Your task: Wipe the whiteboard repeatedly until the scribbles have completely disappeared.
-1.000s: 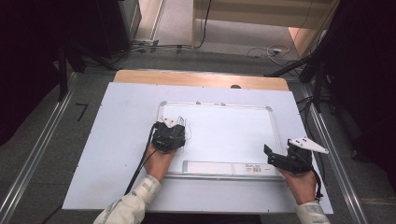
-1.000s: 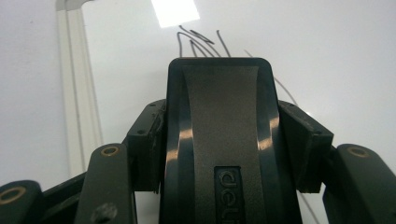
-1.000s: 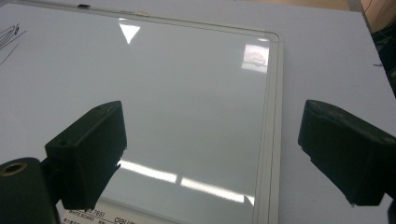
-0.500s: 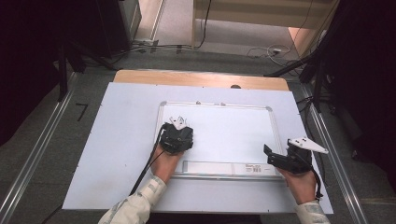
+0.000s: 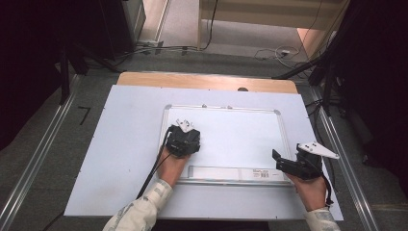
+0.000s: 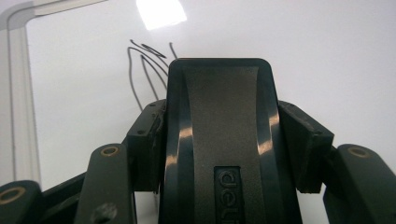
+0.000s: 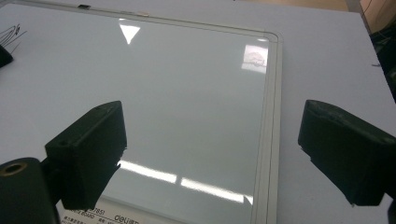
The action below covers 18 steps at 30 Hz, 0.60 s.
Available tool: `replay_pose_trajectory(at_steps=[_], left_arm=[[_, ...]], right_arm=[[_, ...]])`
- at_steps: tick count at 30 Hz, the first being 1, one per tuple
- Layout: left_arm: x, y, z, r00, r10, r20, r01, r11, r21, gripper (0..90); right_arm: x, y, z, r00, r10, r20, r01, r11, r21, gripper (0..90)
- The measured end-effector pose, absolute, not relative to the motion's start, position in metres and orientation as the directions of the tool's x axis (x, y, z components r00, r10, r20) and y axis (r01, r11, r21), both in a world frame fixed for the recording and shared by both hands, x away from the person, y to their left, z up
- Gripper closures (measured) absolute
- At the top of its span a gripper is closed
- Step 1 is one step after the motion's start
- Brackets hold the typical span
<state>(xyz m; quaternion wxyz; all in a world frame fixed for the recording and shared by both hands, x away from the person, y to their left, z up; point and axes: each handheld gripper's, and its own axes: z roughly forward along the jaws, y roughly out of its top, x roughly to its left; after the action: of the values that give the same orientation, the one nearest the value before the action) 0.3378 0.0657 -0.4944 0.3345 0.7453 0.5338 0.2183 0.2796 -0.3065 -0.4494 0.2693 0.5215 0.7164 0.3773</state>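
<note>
A whiteboard [image 5: 240, 127] lies flat on the white-covered table. My left gripper [image 5: 183, 140] sits over the board's left part, shut on a black eraser [image 6: 219, 107] marked "deli" that is clamped between its jaws [image 6: 227, 130]. Thin dark pen scribbles [image 6: 144, 65] lie on the board just ahead of the eraser, and also show far off as scribbles [image 7: 11, 32] in the right gripper view. My right gripper [image 5: 285, 164] rests at the board's near right corner, jaws wide apart and empty [image 7: 217, 149] over the glossy board surface [image 7: 187, 93].
A white sheet [image 5: 120, 144] covers the table, with a wooden edge [image 5: 207, 82] at the far side. The board's label strip [image 5: 235, 173] runs along its near frame. Metal rails [image 5: 38, 159] and cables [image 5: 274, 50] lie on the floor around.
My left gripper with the eraser has slid slightly to the right across the board. The right gripper has stayed put.
</note>
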Motion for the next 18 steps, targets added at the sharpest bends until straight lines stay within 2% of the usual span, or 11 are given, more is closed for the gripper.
replay_pose_trajectory(at_steps=[11,18], left_arm=[[0.354,0.085,-0.494,0.282,0.959,-0.039,0.660,-0.165,0.733,41.6],[0.346,0.081,-0.494,0.302,0.953,-0.021,0.659,-0.193,0.727,41.7]], right_arm=[[0.278,-0.309,-0.449,-0.303,0.953,0.014,0.548,0.162,0.821,6.6],[0.279,-0.309,-0.450,-0.304,0.952,0.011,0.546,0.165,0.821,6.6]])
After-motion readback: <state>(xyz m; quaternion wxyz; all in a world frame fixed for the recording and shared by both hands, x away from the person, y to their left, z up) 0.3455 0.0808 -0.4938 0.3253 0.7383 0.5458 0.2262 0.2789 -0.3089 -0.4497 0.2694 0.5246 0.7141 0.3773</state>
